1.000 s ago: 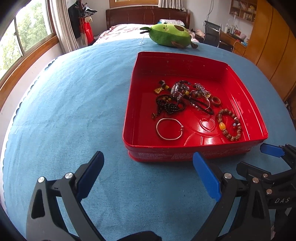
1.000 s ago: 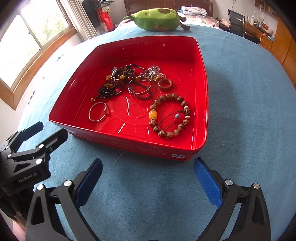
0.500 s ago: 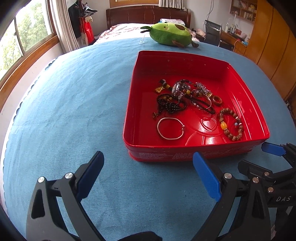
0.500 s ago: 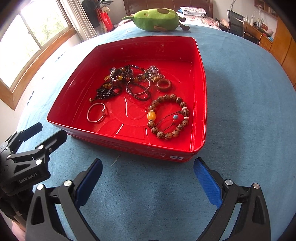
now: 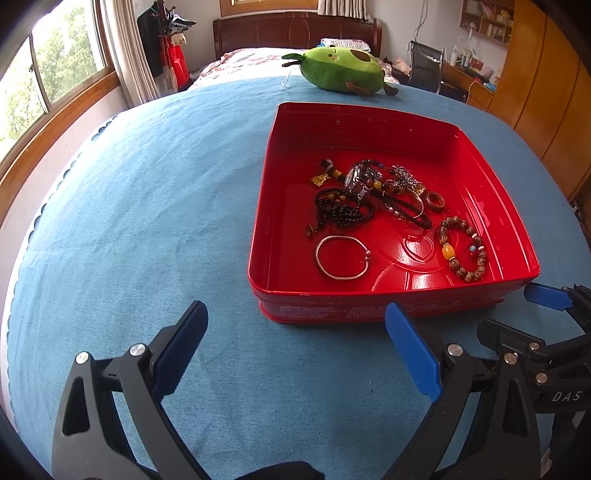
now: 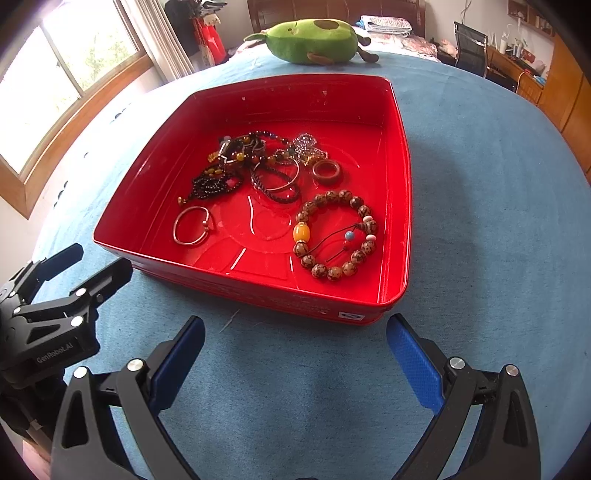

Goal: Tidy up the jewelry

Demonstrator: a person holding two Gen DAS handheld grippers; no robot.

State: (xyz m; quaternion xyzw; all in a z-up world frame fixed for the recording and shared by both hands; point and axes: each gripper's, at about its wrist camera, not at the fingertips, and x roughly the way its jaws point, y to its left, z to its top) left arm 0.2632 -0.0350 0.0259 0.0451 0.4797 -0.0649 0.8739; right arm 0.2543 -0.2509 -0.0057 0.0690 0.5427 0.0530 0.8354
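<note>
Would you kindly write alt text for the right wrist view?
A red tray on a blue cloth holds a beaded bracelet, a silver bangle and tangled jewelry. The open right gripper hovers just short of it, empty.

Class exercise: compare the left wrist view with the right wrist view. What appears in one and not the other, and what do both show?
Only the left wrist view shows the open left gripper up close, plus a wall shelf. Only the right wrist view shows the open right gripper up close and a white label on the tray's side. Both show the red tray of jewelry, the silver bangle, the beaded bracelet and the green plush toy.
</note>
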